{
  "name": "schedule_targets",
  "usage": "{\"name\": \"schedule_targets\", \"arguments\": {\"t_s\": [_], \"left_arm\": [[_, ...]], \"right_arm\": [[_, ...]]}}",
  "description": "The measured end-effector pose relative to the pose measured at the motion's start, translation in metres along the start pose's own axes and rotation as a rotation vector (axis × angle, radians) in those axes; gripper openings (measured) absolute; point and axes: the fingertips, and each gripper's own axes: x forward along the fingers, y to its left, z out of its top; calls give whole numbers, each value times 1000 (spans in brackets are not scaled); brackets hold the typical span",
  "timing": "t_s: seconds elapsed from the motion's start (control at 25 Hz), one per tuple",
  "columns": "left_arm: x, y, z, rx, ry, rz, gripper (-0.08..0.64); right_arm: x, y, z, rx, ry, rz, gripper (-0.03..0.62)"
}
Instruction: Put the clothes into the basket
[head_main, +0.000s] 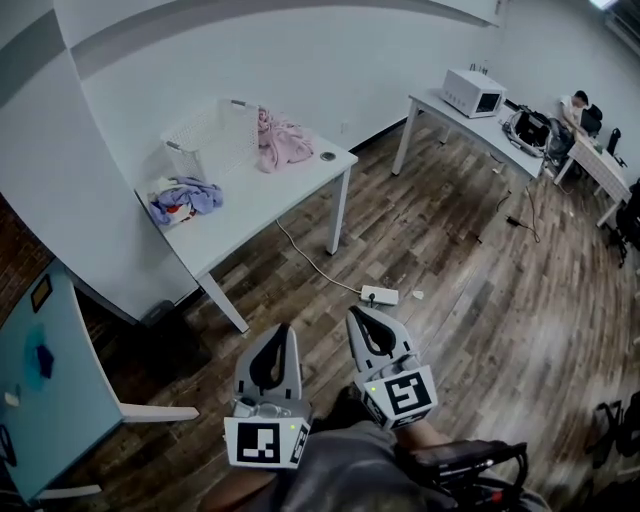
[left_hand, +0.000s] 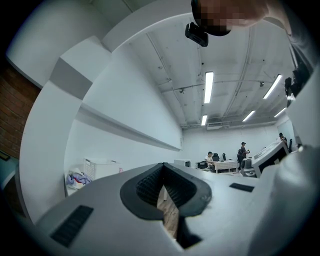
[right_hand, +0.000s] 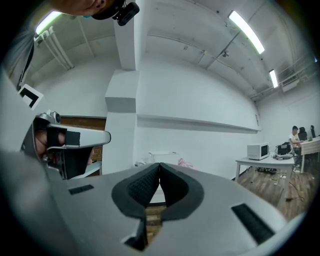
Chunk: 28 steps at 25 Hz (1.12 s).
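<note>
White table by the wall w/ basket & clothes; wood floor around it.

White table (head_main: 270, 200) stands against the wall. White basket (head_main: 212, 137) sits upright at the far-left end. Pink garment (head_main: 282, 143) is heaped against the basket's right side. Blue/multi-col. clothes heap (head_main: 183, 199) lies at the left corner, just apart from the basket. Small dark round obj. (head_main: 328, 156) near the right edge, can't tell what. Wood-plank floor (head_main: 470, 300) has a white power strip (head_main: 379, 295), w/ cable (head_main: 305, 255) running back under the table. 2nd white table (head_main: 428, 102) to the right carries a microwave (head_main: 473, 92). Teal tabletop (head_main: 55, 390) at lower left has a small dark-blue item (head_main: 43, 360).
</note>
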Motion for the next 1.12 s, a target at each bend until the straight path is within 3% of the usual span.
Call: {"name": "schedule_targets", "arguments": {"t_s": [0.28,0.64,1.12], "left_arm": [[46,7,-22,10,51,-1,8],[158,15,-32,72,106,-1,8],[285,15,-13,137,30,29,8]], "right_arm": [[35,-35,-18,32,17,-6,8],[115,-120,-23,84,25,-17,8],[205,-217,9,55,-69,47,8]]}}
